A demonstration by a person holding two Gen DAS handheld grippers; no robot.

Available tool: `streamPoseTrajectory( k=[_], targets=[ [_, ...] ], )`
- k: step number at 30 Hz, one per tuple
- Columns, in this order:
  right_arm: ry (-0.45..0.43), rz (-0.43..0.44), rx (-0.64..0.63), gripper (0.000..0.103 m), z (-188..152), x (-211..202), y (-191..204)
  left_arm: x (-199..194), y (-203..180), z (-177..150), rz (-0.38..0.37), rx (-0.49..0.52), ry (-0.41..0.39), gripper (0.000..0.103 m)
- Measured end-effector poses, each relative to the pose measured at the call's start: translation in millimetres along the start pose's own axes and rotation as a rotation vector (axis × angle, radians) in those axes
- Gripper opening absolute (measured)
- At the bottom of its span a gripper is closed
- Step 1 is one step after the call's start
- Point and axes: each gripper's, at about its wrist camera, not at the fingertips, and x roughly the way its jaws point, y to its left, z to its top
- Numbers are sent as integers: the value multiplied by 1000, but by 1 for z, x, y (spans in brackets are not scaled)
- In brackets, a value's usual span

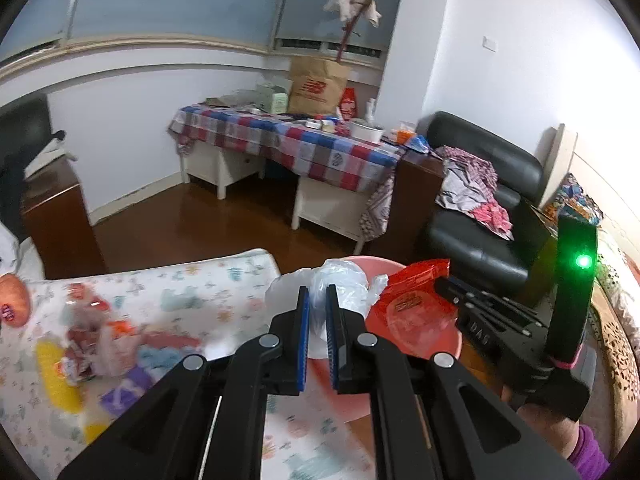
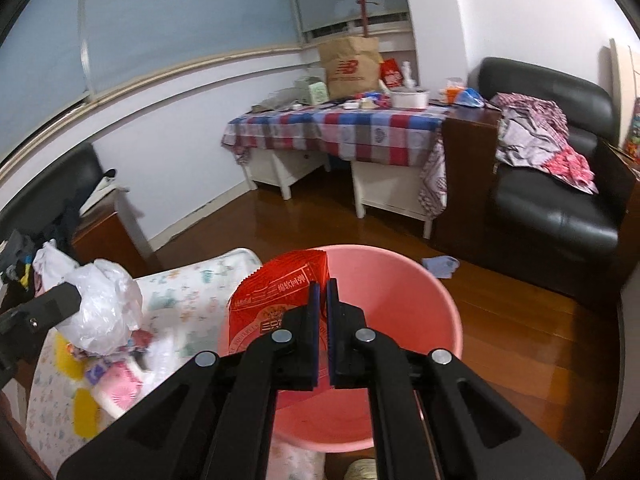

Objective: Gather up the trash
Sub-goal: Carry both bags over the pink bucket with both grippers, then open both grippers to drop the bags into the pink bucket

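- While the left wrist view looks past its own jaws, the left gripper (image 1: 316, 304) is nearly shut on a crumpled plastic bag (image 1: 340, 284), which bulges out above and to either side of the blue pads.
- Beyond the bag sits a pink bin (image 1: 420, 340), and the bag hangs at its near rim, not yet inside as far as I can judge.
- To the right in this view, the right gripper (image 1: 442, 286) holds a red wrapper (image 1: 412, 300) over the bin.
- On the left, the bed (image 1: 200, 296) carries a blurred heap of litter (image 1: 100, 348): reddish packets, yellow pieces, something purple. That is work left.
- Seen from the right wrist, the jaws of the right gripper (image 2: 322, 312) are closed tight on the red wrapper (image 2: 280, 292), which stands up from the pads directly above the open mouth of the bin (image 2: 400, 280).
- What shows of the bin's inside is bare pink wall; the bottom is hidden by the gripper, so whether anything lies in it already I cannot tell.
- At the left edge, the left gripper (image 2: 60, 304) carries the plastic bag (image 2: 100, 312) above the bed (image 2: 192, 288), beside the bin and short of it.
- Below the bag more litter (image 2: 116, 384) lies on the bed, pink, yellow and red.
- My reading: two pieces are lifted and on the point of being dropped, neither is released, and a good share of the heap waits. The task looks early to midway.
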Motion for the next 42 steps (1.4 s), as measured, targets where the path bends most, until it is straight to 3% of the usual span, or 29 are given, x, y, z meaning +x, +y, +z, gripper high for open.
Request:
streamPoseTrajectory(
  k=[9, 21, 28, 31, 33, 37, 42],
  targets=[
    [73, -32, -4, 4, -11, 29, -21, 62, -37, -4, -65, -12, 135, 7],
    [150, -15, -31, 4, -24, 54, -25, 120, -33, -33, -35, -60, 278, 8],
    [183, -17, -25, 4, -25, 61, -27, 124, -30, -40, -14, -58, 268, 11],
    [194, -21, -25, 5, -24, 63, -28, 122, -28, -39, -10, -72, 265, 19],
    [201, -21, -18, 6, -25, 63, -29, 119, -27, -38, -5, -76, 258, 32],
    [207, -16, 8, 20, -27, 63, -30, 112, -27, -37, -1, -60, 241, 41],
    [204, -21, 0, 22, -28, 56, -25, 99, -27, -32, -2, -37, 203, 45]
  ],
)
